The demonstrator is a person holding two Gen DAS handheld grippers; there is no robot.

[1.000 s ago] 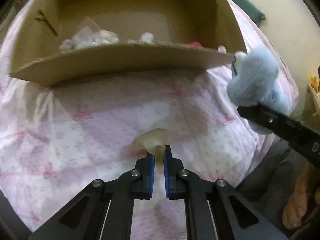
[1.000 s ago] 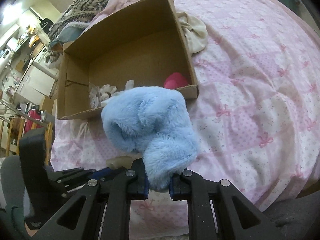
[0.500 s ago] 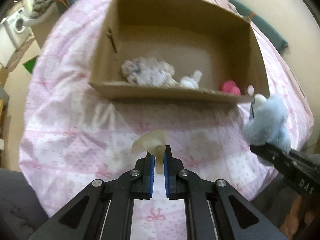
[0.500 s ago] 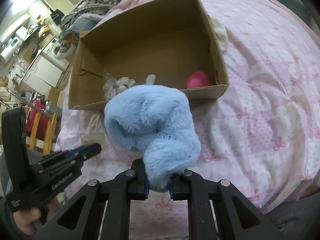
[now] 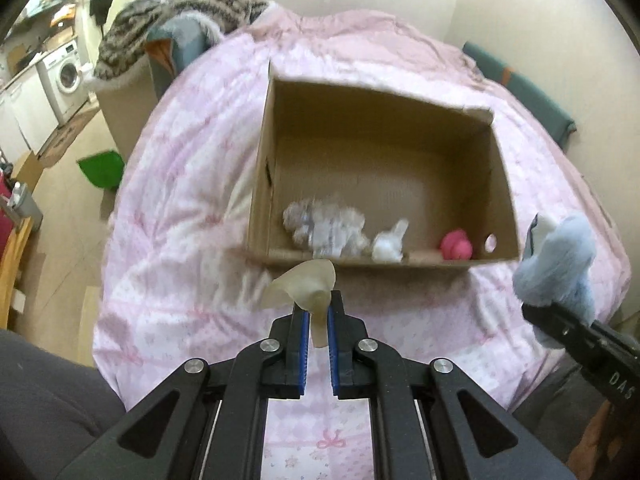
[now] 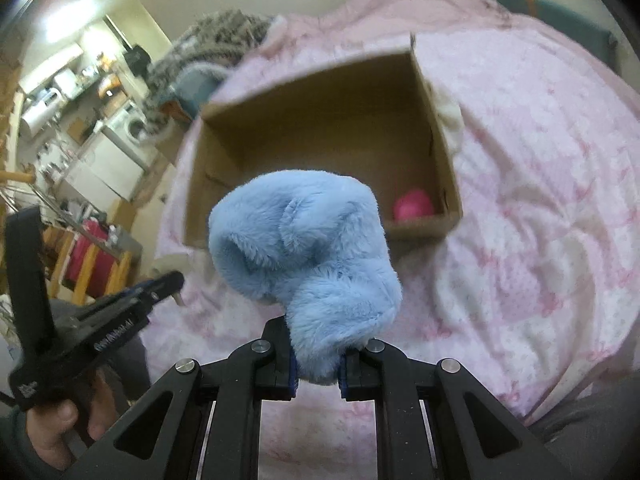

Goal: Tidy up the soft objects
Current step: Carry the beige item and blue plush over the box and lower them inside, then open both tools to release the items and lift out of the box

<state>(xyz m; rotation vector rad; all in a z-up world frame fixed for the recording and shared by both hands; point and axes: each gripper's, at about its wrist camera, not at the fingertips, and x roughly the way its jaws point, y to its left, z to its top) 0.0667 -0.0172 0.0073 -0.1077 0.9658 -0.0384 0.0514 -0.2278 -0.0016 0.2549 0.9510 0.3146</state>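
Both grippers loaded, open brown cardboard box (image 5: 384, 168) at 12 o'clock

Left gripper (image 5: 318, 320) pinches a floppy translucent cream silicone piece (image 5: 308, 284); right gripper (image 6: 316, 360) squeezes a light, compressible fluffy pale-blue plush toy (image 6: 308, 248) by its bottom lobe

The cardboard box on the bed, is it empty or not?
Not empty: the cardboard box holds a pink toy, a white toy and a clear crinkly bundle.

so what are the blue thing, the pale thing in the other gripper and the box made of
Blue toy: looks like plush fabric, matte with a long fuzzy pile. Pale piece: probably soft rubber or silicone, since it is smooth, cream and slightly see-through; hard to be sure. Box: brown cardboard, dull, with raw cut edges.
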